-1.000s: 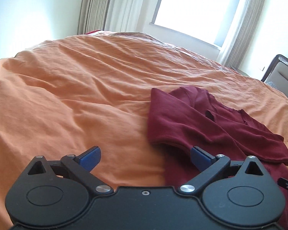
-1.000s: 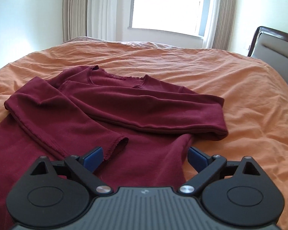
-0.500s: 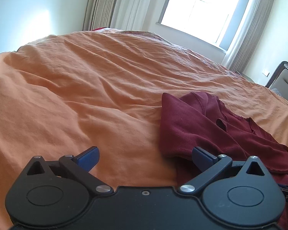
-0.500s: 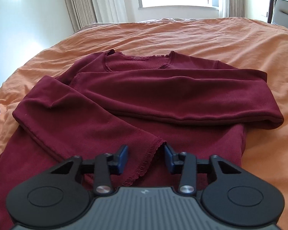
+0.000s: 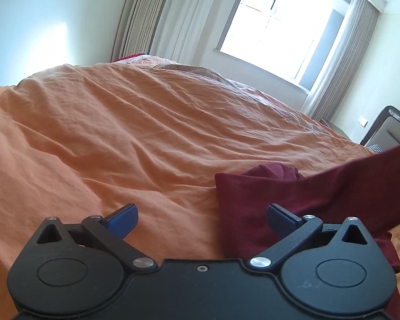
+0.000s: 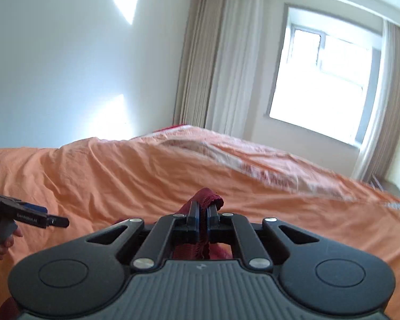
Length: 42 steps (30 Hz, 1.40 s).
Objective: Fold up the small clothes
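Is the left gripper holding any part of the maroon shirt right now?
No, the left gripper has its jaws wide apart over the orange bedspread, with the maroon shirt only beside its right finger.

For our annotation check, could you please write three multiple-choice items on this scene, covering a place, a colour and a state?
1. Where does the garment lie?
A. On a bed with an orange cover
B. On a wooden floor
C. In a basket

2. What colour is the garment?
A. White
B. Dark red
C. Green

3. How does the right gripper stand?
A. Wide open, holding nothing
B. Shut on garment fabric
C. Out of view

Answers:
1 A, it rests on the orange cover.
2 B, the cloth is maroon in both views.
3 B, its jaws pinch a fold of cloth, while the left gripper stands open.
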Available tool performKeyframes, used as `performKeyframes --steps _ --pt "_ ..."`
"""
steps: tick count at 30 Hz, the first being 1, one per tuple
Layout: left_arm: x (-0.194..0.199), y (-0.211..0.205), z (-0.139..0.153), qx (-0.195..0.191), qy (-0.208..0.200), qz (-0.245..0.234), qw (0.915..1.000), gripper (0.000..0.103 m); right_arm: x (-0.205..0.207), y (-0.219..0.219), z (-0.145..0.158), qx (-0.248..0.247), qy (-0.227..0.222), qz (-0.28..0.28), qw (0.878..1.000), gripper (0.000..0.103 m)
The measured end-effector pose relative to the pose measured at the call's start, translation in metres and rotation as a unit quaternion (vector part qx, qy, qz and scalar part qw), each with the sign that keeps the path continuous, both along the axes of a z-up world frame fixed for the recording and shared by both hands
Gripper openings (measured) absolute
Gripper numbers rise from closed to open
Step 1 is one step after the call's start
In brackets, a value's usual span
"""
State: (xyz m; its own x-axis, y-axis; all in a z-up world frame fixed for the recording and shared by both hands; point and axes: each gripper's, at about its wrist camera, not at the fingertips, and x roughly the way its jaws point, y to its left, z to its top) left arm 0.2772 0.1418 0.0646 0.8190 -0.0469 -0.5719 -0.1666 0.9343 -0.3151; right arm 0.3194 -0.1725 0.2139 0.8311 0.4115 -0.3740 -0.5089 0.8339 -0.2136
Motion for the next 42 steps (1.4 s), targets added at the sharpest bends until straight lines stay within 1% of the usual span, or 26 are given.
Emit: performKeyframes --steps 1,3,6,8,11,13,19,21,24,26,28,30,34,37,39,40,41,42 --pt "0.002 0.001 0.002 -0.004 -0.003 0.004 1.0 0.102 0.001 0.007 0.013 -0.011 -0.015 0.005 1.0 0.006" --pt "0.006 0.003 0.005 -0.012 -0.008 0.007 0.9999 0.102 0.004 0.014 0.026 -0.028 -0.035 0.005 0.999 0.006" --pt "0.019 0.003 0.006 -0.023 -0.007 0.001 0.9997 0.102 0.006 0.013 0.032 -0.031 -0.041 -0.006 0.999 0.006" --pt "0.03 0.0 0.003 -0.026 -0.001 -0.005 0.9997 0.102 0.011 0.006 0.025 -0.036 -0.039 -0.022 0.998 0.006" --pt "0.049 -0.006 -0.005 -0.022 0.014 -0.014 0.9996 0.102 0.016 -0.012 0.005 -0.057 -0.034 -0.057 0.996 0.006" --pt "0.058 -0.012 -0.01 -0.019 0.024 -0.02 0.9993 0.102 0.022 -0.029 -0.009 -0.059 -0.024 -0.084 0.994 0.006" --pt "0.066 -0.027 -0.017 -0.021 0.029 -0.051 0.9981 0.102 0.04 -0.077 -0.04 -0.054 0.0 -0.148 0.988 0.006" --pt "0.063 -0.031 -0.02 -0.014 0.027 -0.062 0.9976 0.102 0.044 -0.09 -0.045 -0.05 0.006 -0.164 0.985 0.006" --pt "0.056 -0.042 -0.025 0.016 0.026 -0.086 0.9958 0.102 0.05 -0.11 -0.046 -0.017 0.022 -0.173 0.984 0.006" --pt "0.05 -0.055 -0.03 0.054 0.021 -0.119 0.9912 0.102 0.05 -0.117 -0.04 0.005 0.026 -0.174 0.984 0.006" --pt "0.045 -0.07 -0.035 0.096 0.019 -0.143 0.9849 0.102 0.05 -0.123 -0.029 0.028 0.025 -0.171 0.985 0.006" --pt "0.042 -0.089 -0.041 0.137 0.021 -0.165 0.9764 0.102 0.049 -0.125 -0.019 0.05 0.024 -0.166 0.985 0.006" --pt "0.042 -0.12 -0.051 0.187 0.022 -0.196 0.9623 0.102 0.05 -0.121 0.012 0.096 0.019 -0.146 0.984 0.006" --pt "0.044 -0.14 -0.054 0.225 0.008 -0.195 0.9547 0.102 0.045 -0.109 0.034 0.106 0.002 -0.122 0.987 0.006" --pt "0.046 -0.149 -0.054 0.248 -0.007 -0.183 0.9513 0.099 0.04 -0.099 0.047 0.103 -0.013 -0.106 0.989 0.006" --pt "0.048 -0.153 -0.052 0.256 -0.016 -0.179 0.9499 0.094 0.038 -0.094 0.053 0.098 -0.02 -0.099 0.99 0.006" --pt "0.049 -0.155 -0.05 0.258 -0.024 -0.175 0.95 0.091 0.036 -0.088 0.057 0.092 -0.025 -0.093 0.991 0.006" --pt "0.049 -0.156 -0.047 0.256 -0.031 -0.167 0.9518 0.089 0.034 -0.084 0.06 0.086 -0.03 -0.088 0.992 0.006"
